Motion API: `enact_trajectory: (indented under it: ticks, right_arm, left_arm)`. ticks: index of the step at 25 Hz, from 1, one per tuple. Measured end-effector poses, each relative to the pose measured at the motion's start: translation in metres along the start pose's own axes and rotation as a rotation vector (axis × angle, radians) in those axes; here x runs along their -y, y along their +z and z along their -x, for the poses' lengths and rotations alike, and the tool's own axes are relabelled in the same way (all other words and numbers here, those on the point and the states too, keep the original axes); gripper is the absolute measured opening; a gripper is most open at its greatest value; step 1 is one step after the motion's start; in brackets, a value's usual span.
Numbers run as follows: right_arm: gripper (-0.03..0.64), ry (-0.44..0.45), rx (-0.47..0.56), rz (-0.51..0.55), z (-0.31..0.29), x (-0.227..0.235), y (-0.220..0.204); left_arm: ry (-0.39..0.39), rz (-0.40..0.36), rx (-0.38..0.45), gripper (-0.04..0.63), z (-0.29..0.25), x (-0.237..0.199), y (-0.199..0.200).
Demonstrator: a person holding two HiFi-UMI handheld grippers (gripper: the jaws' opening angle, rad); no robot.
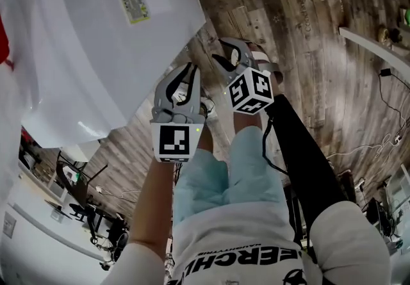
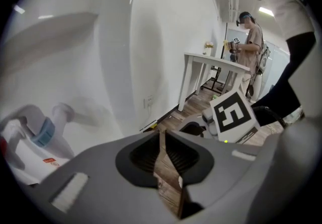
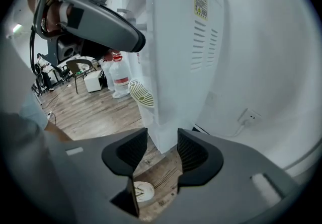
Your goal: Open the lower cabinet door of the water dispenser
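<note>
**Two tools beside the water dispenser, its lower door untouched**

The water dispenser (image 1: 83, 40) stands upright on the wooden floor (image 1: 307, 34), ahead and to the left of both tools, and no view clearly shows its lower door. The left tool (image 2: 162, 135), jaws together on nothing, hangs nearer its side. The right tool (image 3: 162, 136), jaws apart and empty, faces its bottom corner. The reach probably goes forward and leftward.
</note>
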State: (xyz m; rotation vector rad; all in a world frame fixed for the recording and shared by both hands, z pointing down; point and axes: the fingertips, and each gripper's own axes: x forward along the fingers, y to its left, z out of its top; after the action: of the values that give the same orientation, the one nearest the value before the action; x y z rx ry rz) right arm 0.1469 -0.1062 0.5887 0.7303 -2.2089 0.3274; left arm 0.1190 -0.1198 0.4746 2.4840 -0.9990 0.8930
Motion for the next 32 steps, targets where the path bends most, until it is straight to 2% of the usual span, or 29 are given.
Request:
enact_trajectory:
  ticks: [6, 15, 23, 32]
  right_arm:
    - [0.170, 0.004, 0.009, -0.017, -0.021, 0.000, -0.004]
    - [0.190, 0.023, -0.001, 0.011, -0.067, 0.002, -0.009]
    - [0.192, 0.062, -0.035, 0.071, -0.101, 0.002, -0.018]
    - [0.192, 0.088, -0.057, 0.104, -0.128, -0.003, -0.020]
  left_arm:
    - [0.013, 0.020, -0.025, 0.057, -0.011, -0.013, -0.019]
    - [0.002, 0.063, -0.016, 0.057, -0.029, -0.019, -0.048]
    - [0.076, 0.070, -0.019, 0.057, -0.032, -0.043, -0.062]
    - [0.085, 0.074, -0.025, 0.086, -0.031, -0.052, -0.076]
